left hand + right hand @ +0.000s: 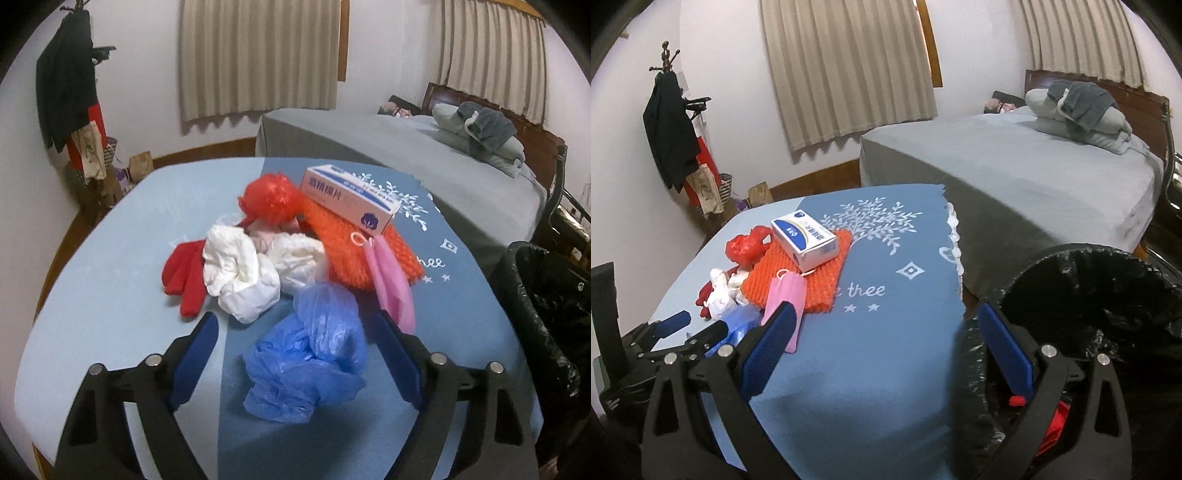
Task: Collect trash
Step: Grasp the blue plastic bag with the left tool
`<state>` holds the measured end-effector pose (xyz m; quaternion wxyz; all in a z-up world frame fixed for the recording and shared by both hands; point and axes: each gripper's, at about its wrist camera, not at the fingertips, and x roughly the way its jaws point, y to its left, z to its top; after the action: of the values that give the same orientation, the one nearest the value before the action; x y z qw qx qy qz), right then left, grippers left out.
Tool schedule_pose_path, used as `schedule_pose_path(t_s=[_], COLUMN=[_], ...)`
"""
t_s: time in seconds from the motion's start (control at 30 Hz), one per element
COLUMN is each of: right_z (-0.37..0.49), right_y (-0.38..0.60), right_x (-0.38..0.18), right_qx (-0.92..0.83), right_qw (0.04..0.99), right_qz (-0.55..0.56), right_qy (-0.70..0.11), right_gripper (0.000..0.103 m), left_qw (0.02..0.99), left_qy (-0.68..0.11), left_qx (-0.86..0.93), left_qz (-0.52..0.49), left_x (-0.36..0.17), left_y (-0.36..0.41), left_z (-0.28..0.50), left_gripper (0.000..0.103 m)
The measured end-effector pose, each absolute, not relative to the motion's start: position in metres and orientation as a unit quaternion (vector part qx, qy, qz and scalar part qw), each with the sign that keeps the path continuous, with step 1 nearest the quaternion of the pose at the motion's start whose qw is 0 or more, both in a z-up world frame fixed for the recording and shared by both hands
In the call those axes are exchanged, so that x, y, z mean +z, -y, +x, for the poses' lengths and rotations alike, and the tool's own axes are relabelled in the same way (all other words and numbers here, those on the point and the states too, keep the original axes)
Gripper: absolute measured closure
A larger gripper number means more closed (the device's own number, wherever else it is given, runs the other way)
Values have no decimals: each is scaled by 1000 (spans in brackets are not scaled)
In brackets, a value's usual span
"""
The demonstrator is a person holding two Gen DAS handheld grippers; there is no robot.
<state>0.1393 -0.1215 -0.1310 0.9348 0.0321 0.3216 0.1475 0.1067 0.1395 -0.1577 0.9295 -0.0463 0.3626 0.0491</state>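
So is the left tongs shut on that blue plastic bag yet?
No, open. The left tongs straddle the crumpled blue plastic bag, with gaps visible between the bag and both pads.

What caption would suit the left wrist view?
Open left gripper straddles a crumpled blue plastic bag on the blue-clothed table, beside a black-lined bin.

Left wrist view close above the trash pile (288, 258), right wrist view further right, both share table (871, 369).

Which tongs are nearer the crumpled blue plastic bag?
Left. The left tongs are open with the blue plastic bag lying between their fingers. The right tongs are open and empty further right, over bare tablecloth beside the black-lined bin.
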Motion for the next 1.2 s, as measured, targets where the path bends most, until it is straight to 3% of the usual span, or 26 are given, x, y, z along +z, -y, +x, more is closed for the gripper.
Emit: schedule_pose_path(t_s=[0.2,0.27,0.47,1.07,1.2], right_z=[144,145,147,161,168], right_y=[114,112,107,67,48], right_x=[-137,-139,-142,-152,-155], right_qx=[153,155,161,188,198], right_qw=[931,930,928,918,914], right_qz=[26,25,19,13,5], right_qy=[-329,-331,-335,-350,-355], right_gripper=[7,7,7,8,18], left_qw=[922,920,924,952,952], left_qy=[-380,-384,-377,-299,-297], left_qx=[43,34,21,39,47], left_qz=[-60,-64,-65,-58,-52], left_x=[-169,-171,-167,-115,-115], left_y=[-141,-139,-135,-157,-163], left_z=[111,113,114,95,98], left_gripper=[31,42,60,65,64])
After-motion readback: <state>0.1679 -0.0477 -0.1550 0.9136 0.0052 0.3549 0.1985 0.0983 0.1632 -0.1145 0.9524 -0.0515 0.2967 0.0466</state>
